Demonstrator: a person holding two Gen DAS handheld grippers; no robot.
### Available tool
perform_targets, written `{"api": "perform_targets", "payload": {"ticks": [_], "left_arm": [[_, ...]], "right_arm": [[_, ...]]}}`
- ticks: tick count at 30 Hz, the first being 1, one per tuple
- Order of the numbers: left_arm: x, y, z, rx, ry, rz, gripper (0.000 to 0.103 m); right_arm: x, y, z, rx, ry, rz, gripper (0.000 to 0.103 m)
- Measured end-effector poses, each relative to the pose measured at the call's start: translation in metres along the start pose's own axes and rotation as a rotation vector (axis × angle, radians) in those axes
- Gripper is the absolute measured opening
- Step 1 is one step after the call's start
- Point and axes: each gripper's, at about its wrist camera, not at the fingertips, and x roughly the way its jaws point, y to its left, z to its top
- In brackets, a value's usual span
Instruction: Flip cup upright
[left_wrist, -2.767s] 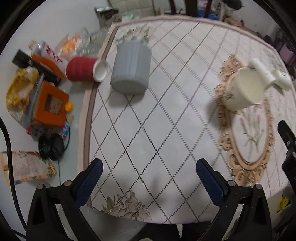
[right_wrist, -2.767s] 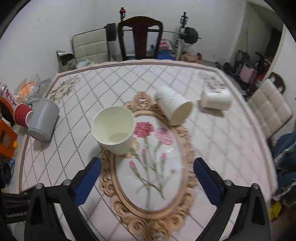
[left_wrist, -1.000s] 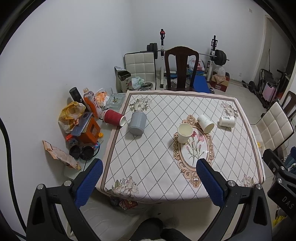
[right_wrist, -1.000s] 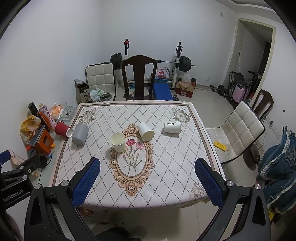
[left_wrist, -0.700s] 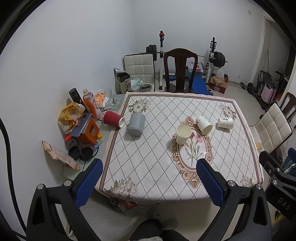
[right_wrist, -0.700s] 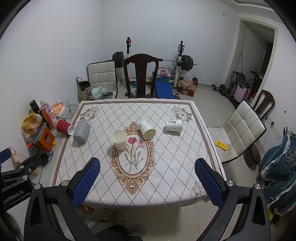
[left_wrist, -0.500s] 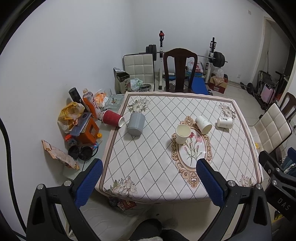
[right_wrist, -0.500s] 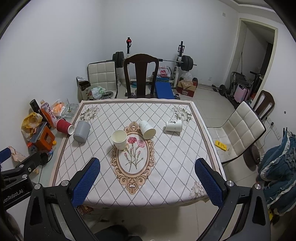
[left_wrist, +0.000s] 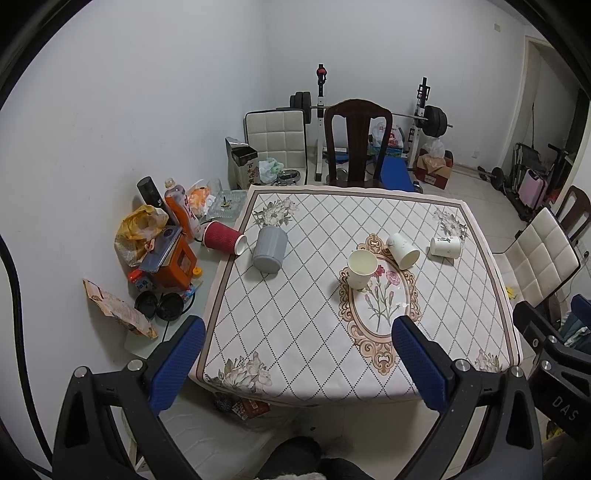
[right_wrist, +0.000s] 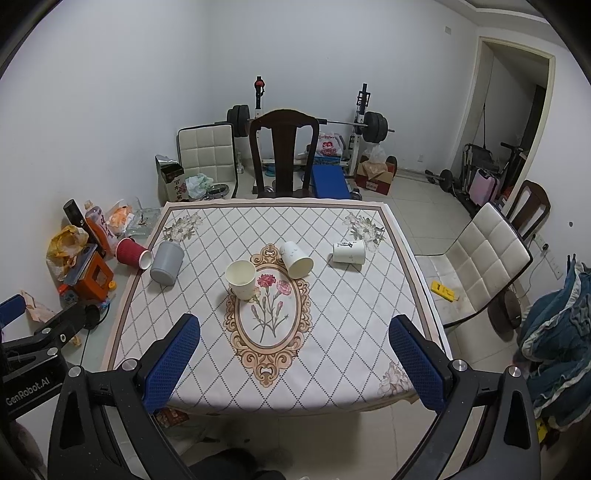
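Observation:
A cream paper cup (left_wrist: 361, 269) (right_wrist: 241, 278) stands upright on the table near the oval flower print. A white cup (left_wrist: 403, 250) (right_wrist: 296, 259) lies on its side behind it. Another white cup (left_wrist: 445, 246) (right_wrist: 348, 252) lies on its side farther right. A grey cup (left_wrist: 270, 249) (right_wrist: 167, 262) stands mouth down at the left. A red cup (left_wrist: 223, 238) (right_wrist: 132, 252) lies on its side at the table's left edge. My left gripper (left_wrist: 295, 365) and right gripper (right_wrist: 293, 363) are both open and empty, held high and well back from the table.
The table (left_wrist: 295, 321) (right_wrist: 343, 332) has a diamond-pattern cloth. A dark wooden chair (right_wrist: 283, 155) stands at its far side, a white padded chair (right_wrist: 484, 258) at the right. Bottles, bags and an orange box (left_wrist: 170, 258) clutter the left. Weights stand at the back wall.
Both grippers pulled far back and up from the table over the last seconds; in the last half second the views barely shift. The cups have not moved.

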Motion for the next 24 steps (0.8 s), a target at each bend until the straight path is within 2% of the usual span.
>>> {"api": "perform_targets", "payload": {"ticks": [24], "left_arm": [[-0.004, 0.002, 0.001, -0.011, -0.006, 0.002, 0.103]], "right_arm": [[-0.010, 0.012, 0.005, -0.011, -0.006, 0.018, 0.103]]}}
